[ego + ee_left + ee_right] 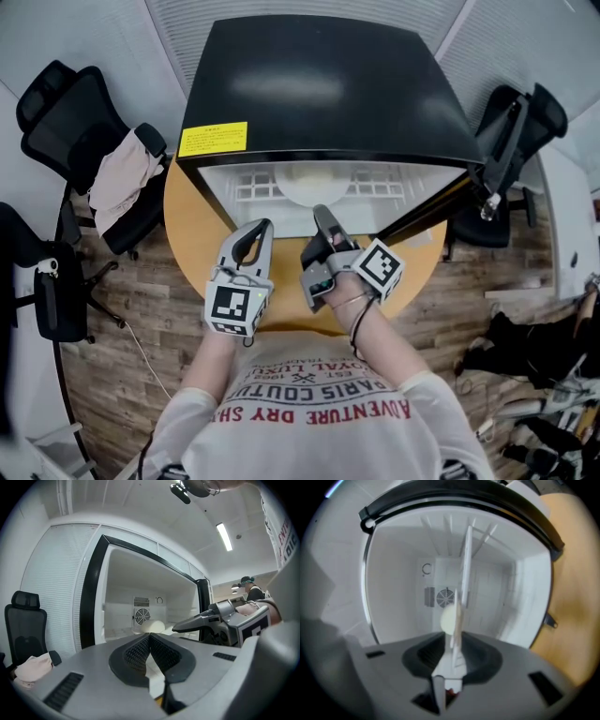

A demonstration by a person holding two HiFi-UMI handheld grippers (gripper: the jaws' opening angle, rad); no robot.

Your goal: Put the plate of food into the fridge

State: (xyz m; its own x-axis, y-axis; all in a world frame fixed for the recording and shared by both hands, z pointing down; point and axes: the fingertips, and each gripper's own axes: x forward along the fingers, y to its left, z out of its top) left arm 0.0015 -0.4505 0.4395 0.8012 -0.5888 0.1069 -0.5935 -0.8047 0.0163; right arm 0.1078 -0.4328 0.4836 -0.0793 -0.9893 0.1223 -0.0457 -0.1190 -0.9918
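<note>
A black mini fridge [309, 84] stands open on a round wooden table [192, 234]. On its white wire shelf [253, 183] rests a white plate [314, 183] carrying a pale mound of food [447, 619]. My right gripper [322, 214] reaches into the fridge mouth, turned on its side, and is shut on the plate's near rim [459, 616]. In its own view the right gripper [452, 641] sees the plate edge-on. My left gripper [265, 225] hangs just left of it, outside the opening, shut and holding nothing. From the left gripper [149, 635] the food [153, 626] shows deep inside.
The fridge door [441, 202] hangs open at the right. Black office chairs stand on the left [66, 122], one with a pale cloth [122, 178] draped over it, and on the right [511, 141]. A fan vent [443, 597] sits in the fridge's back wall.
</note>
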